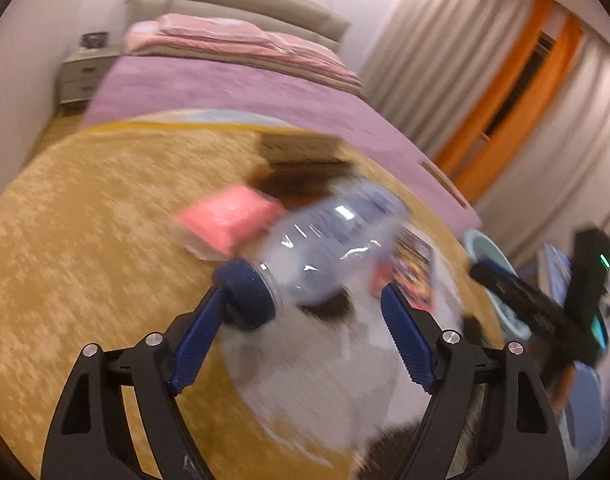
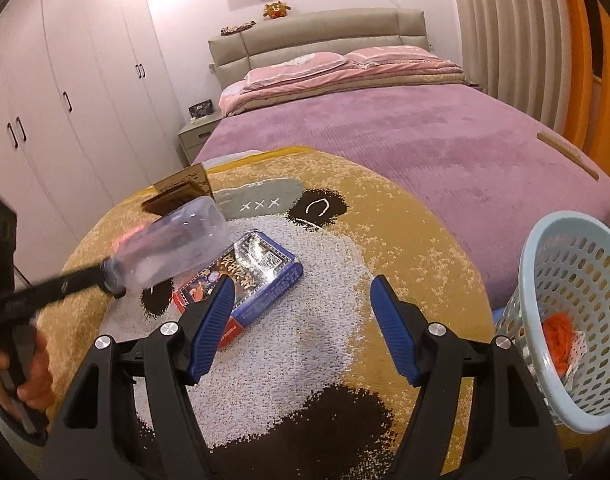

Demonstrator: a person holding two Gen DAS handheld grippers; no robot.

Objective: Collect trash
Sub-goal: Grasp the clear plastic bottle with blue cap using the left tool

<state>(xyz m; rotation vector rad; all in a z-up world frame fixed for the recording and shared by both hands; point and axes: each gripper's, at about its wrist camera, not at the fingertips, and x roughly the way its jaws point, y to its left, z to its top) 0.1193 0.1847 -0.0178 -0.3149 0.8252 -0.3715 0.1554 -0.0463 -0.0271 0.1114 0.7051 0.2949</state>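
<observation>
A clear plastic bottle (image 1: pixel 329 240) with a blue cap is in the air over the round yellow rug (image 1: pixel 85 240), its cap against the left finger of my left gripper (image 1: pixel 301 304). The jaws stand wide apart, so they do not clamp it. It also shows in the right wrist view (image 2: pixel 173 244), at the tip of the left gripper (image 2: pixel 109 280), blurred. My right gripper (image 2: pixel 301 300) is open and empty above the rug (image 2: pixel 405 240). A blue boxed packet (image 2: pixel 245 280) lies on the rug under it. A pink packet (image 1: pixel 229 220) lies beyond the bottle.
A pale blue perforated basket (image 2: pixel 565 300) with orange scraps inside stands at the right of the rug. A brown cardboard piece (image 2: pixel 181 196) lies at the rug's far edge. A bed with a purple cover (image 2: pixel 425 132) is behind, a wardrobe (image 2: pixel 65 100) on the left.
</observation>
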